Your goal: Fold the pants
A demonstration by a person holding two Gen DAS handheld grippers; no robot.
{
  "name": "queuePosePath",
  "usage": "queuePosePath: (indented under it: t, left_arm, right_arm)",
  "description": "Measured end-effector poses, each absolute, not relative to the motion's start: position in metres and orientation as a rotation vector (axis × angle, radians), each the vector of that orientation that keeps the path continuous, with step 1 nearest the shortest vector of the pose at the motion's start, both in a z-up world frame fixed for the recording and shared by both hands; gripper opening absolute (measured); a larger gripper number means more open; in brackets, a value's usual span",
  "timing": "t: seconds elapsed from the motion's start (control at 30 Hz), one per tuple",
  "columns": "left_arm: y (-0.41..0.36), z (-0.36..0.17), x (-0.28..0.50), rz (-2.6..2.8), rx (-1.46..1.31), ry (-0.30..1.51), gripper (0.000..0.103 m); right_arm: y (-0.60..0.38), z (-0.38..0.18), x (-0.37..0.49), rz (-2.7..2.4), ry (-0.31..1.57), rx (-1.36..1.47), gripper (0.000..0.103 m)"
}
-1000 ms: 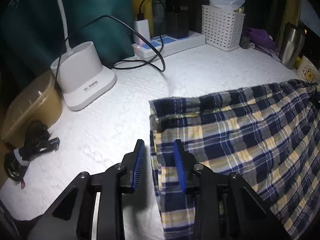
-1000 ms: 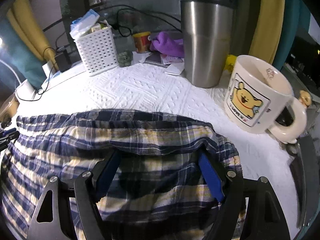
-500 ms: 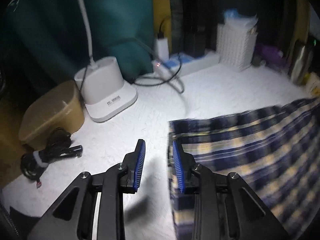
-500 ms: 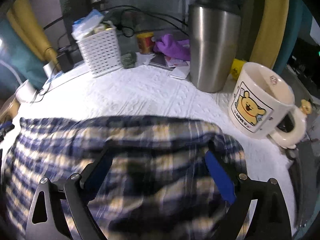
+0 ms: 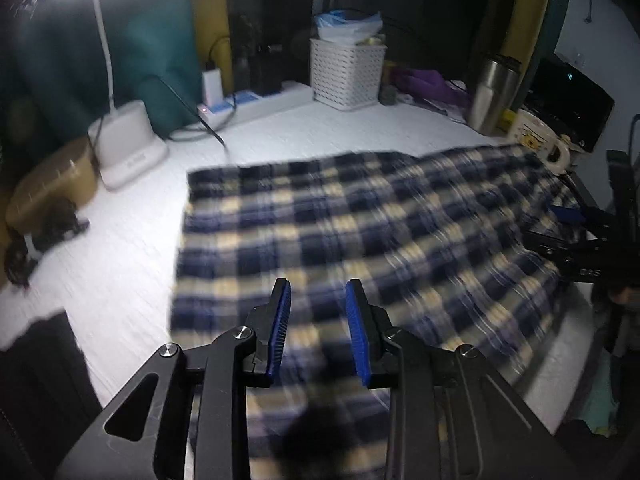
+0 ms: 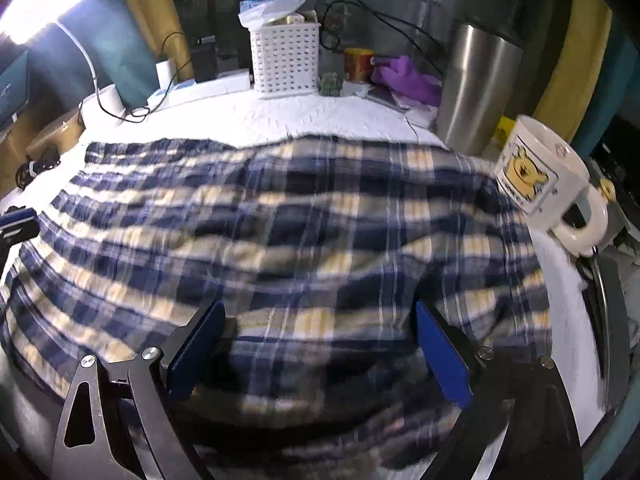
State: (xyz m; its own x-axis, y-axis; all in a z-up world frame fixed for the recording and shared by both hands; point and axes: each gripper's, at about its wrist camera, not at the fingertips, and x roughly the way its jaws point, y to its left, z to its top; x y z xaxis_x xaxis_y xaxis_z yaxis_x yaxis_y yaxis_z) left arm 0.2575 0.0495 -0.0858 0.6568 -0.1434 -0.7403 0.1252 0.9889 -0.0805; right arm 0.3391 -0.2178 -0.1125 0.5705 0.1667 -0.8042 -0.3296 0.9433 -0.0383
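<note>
The blue, yellow and white plaid pants lie spread flat on the white table cover; they also fill the right wrist view. My left gripper is open and empty, above the near edge of the pants. My right gripper is wide open and empty over the right end of the pants; it shows at the right edge of the left wrist view. Both views are motion-blurred.
At the back stand a white lamp base, a power strip with cables, a white basket, a steel tumbler and a bear mug touching the pants' right edge. A tan box sits far left.
Both grippers have pulled back and risen away from the pants, so more of the cloth shows. The left gripper has shifted right, off the pants' left edge. Both stay open.
</note>
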Motion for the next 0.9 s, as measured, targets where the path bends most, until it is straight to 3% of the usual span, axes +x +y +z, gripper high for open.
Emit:
queuePosePath:
  t: [0.47,0.53,0.67,0.9]
  left_arm:
    - [0.03,-0.088,0.2,-0.159,-0.07,0.859,0.028]
    - [0.027,-0.088,0.194,-0.167,-0.065,0.862,0.03]
    - [0.017,-0.091,0.182,-0.19,-0.046,0.865,0.042]
    - [-0.009,-0.094,0.166,-0.25,-0.014,0.838,0.043]
  right_arm:
    - [-0.241,-0.101,0.304,0.274,0.877,-0.158,0.095]
    - [-0.241,-0.1,0.302,0.275,0.873,-0.155,0.095]
    - [-0.244,-0.098,0.293,0.281,0.865,-0.148,0.095]
    - [-0.238,-0.095,0.275,0.331,0.847,-0.139,0.095]
